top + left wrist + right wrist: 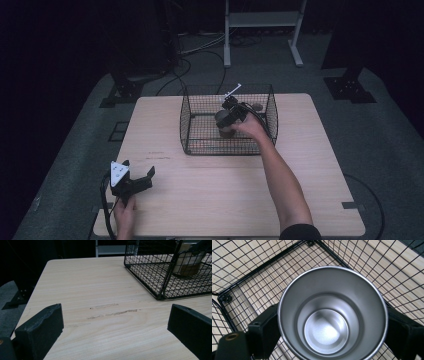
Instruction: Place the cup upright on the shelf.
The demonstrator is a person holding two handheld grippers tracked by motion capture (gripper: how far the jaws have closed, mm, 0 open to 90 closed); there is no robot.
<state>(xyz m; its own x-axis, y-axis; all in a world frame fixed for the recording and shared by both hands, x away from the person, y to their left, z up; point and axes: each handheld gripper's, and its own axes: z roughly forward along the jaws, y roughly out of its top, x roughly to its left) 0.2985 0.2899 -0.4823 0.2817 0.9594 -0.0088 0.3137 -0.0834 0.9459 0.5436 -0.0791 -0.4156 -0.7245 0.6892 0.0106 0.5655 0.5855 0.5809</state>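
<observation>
- Steel, brushed and open-mouthed: the cup sits between your right gripper's jaws, which press its wall from both sides, so that gripper is clamped on the cup.
- Seen from the high view, your right gripper holds the cup inside the black wire basket, toward its right half and low over the mesh floor. Whether the base touches the mesh you cannot tell from here.
- From the left gripper view, the cup stands upright behind the basket wires, with a brown band near its foot.
- Your left gripper rests at the near left of the worktop, well apart from the basket; its jaws stand wide apart with nothing between them, only bare wood ahead.
- A small dark object lies in the far right corner of the basket; it is too small to identify.
- Judging by this, the step in hand is setting the cup into the basket or lifting it out; the pictures do not settle which.
- If you are placing it, lower it straight until the base sits flat, then release and rise clear of the rim. If lifting, keep it upright and clear the top wires before moving sideways.
</observation>
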